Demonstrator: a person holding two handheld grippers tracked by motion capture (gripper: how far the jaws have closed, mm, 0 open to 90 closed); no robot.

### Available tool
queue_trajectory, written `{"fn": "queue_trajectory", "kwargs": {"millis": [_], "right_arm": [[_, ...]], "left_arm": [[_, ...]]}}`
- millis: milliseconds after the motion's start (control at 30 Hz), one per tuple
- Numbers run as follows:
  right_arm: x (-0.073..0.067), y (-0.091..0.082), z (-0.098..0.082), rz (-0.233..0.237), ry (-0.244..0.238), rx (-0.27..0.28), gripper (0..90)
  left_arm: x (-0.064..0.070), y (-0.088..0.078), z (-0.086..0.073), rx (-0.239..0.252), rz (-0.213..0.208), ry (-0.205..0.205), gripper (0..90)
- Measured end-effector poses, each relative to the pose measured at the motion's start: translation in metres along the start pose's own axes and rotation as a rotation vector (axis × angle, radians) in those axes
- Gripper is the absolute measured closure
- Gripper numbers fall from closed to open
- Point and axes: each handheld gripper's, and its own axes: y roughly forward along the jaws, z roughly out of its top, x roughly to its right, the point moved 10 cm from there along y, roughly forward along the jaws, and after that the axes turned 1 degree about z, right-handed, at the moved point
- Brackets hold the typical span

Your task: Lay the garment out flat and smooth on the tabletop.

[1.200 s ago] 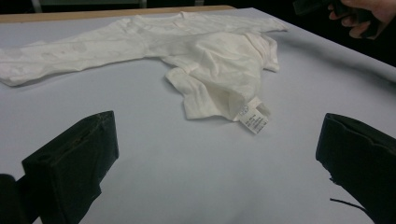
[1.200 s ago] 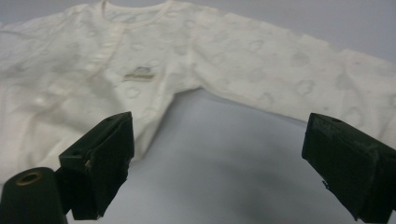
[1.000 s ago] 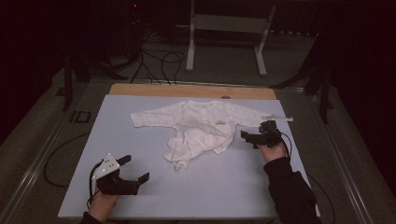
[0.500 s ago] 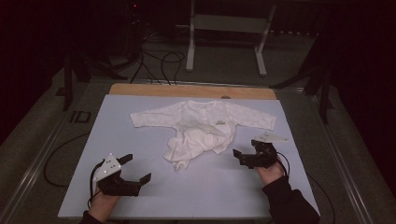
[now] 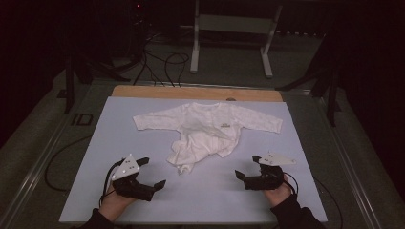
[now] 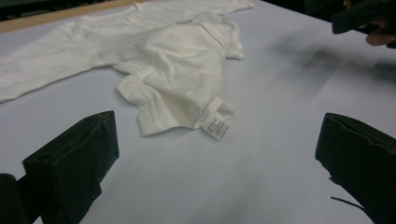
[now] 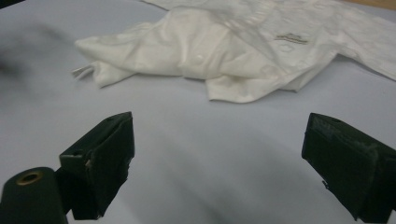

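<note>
A white long-sleeved baby garment [image 5: 206, 128] lies on the pale blue mat [image 5: 205, 202], its sleeves spread left and right and its lower half bunched up. A white label [image 6: 214, 122] sticks out from the bunched hem. My left gripper [image 5: 153, 171] rests near the front left of the mat, open and holding nothing, pointing toward the garment [image 6: 177, 60]. At the front right my right gripper [image 5: 246, 167] is also open and holding nothing, a short way in front of the garment [image 7: 224, 51]. The right gripper [image 6: 359, 16] also shows at the top right of the left gripper view.
A wooden strip [image 5: 196, 92] runs along the table's far edge. Beyond it stand a metal frame's legs [image 5: 231, 38] and black cables [image 5: 162, 62] on the floor. Dark floor surrounds the table.
My right gripper has drawn back from beside the garment's right sleeve toward the near edge and slightly left. The left gripper has stayed put.
</note>
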Motion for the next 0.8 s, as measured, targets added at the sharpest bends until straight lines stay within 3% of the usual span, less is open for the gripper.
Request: {"fn": "queue_trajectory", "kwargs": {"millis": [100, 200, 300, 467, 533, 600, 767, 800], "right_arm": [[-0.008, -0.006, -0.007, 0.034, -0.027, 0.021, 9.4], [-0.009, -0.006, -0.009, 0.056, -0.031, 0.026, 9.8], [-0.006, -0.004, -0.007, 0.062, -0.043, 0.032, 9.9], [-0.008, 0.013, -0.006, 0.102, -0.060, 0.001, 12.0], [-0.012, 0.022, -0.004, 0.143, -0.058, -0.014, 12.0], [-0.015, 0.032, -0.003, 0.145, -0.083, -0.028, 12.6], [-0.012, 0.052, 0.004, 0.119, -0.132, -0.048, 24.4], [-0.010, 0.062, 0.008, 0.104, -0.161, -0.056, 35.3]], "left_arm": [[0.001, 0.016, 0.000, -0.039, -0.012, -0.002, 1.0], [-0.001, 0.027, 0.000, -0.062, -0.020, -0.011, 1.0], [-0.003, 0.036, 0.002, -0.070, -0.013, 0.007, 3.0], [-0.005, 0.050, 0.005, -0.092, -0.011, 0.035, 12.6], [-0.005, 0.056, 0.006, -0.104, -0.014, 0.040, 17.2], [-0.004, 0.061, 0.006, -0.117, -0.013, 0.058, 19.0], [-0.007, 0.072, 0.002, -0.156, 0.005, 0.075, 27.2], [-0.006, 0.076, 0.000, -0.166, -0.004, 0.074, 30.5]]}}
